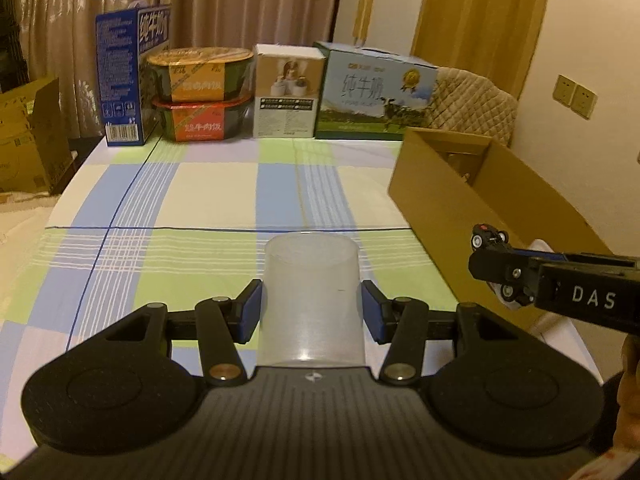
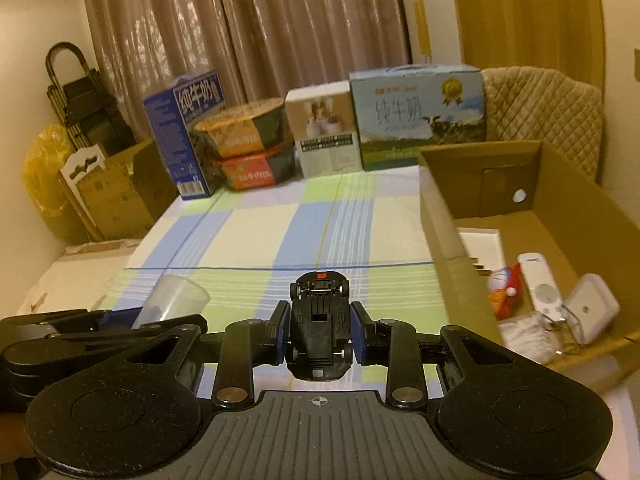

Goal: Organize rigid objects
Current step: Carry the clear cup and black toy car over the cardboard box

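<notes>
Between our left gripper's [image 1: 312, 312] two blue-padded fingers [image 1: 251, 312] we clamp one frosted plastic cup [image 1: 311, 292], a smooth translucent cylinder lying along the fingers with its open mouth pointing away from us, lifted above the desk [image 1: 208, 192]. Our right gripper's [image 2: 319, 334] two fingers [image 2: 280, 330] are pressed on the sides of one small black toy car [image 2: 319, 320], hard moulded plastic, belly up so that its four wheels and a red tab at the far end show; it too is off the desk.

The desk wears one checked cloth of blue, green, lilac and cream squares crossed by thin dark lines. To our right stands one open cardboard box [image 2: 440, 216], plain brown with matte walls. Inside we count one slim white remote [image 2: 538, 280], one white rounded-square device [image 2: 592, 312], one small blue, white and red figure [image 2: 505, 290] and one flat white slab [image 2: 482, 248]; some pale crumpled stuff at the near corner is too blurred to name.

Along the far edge we count two printed milk cartons, one dark blue [image 1: 124, 80] and one pale with a cow [image 1: 372, 92], two oval food tubs [image 1: 200, 92] stacked one on the other, and one white cube-shaped box [image 1: 286, 94]. Pleated curtains hang behind.
</notes>
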### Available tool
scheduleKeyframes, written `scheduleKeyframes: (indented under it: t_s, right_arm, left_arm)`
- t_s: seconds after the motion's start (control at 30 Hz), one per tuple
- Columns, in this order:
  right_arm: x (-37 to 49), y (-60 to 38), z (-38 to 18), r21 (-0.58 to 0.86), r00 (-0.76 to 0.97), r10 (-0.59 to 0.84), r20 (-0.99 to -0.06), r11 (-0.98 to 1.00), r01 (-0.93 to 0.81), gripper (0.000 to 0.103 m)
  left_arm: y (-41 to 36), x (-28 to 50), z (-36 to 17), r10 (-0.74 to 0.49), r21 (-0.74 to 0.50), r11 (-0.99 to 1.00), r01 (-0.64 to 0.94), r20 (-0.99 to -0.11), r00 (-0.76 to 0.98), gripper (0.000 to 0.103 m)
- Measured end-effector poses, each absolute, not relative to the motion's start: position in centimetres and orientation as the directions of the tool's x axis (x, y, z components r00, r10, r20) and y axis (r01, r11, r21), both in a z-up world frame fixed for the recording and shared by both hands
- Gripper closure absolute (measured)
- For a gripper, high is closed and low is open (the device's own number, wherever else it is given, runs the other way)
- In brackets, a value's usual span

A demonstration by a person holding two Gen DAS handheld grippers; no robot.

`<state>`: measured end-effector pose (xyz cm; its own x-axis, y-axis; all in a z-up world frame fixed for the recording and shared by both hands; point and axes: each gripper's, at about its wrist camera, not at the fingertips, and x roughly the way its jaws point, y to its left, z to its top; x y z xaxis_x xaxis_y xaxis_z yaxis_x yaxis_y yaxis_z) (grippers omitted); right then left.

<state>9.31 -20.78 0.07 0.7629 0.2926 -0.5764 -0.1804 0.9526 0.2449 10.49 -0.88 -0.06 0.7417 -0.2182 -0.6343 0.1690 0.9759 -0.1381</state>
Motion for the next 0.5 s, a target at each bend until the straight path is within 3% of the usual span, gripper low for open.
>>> scheduleKeyframes:
  t_s: [0.5]
  right_arm:
    - [2.3,-26.6,3.2,0.228,0.817,0.215,-0.535,0.968,-0.106,0.075]
  left_arm:
    - [-5.5,5.2,3.0,-0.274,-0.157,0.962,0.225,-0.604,0.749,0.056]
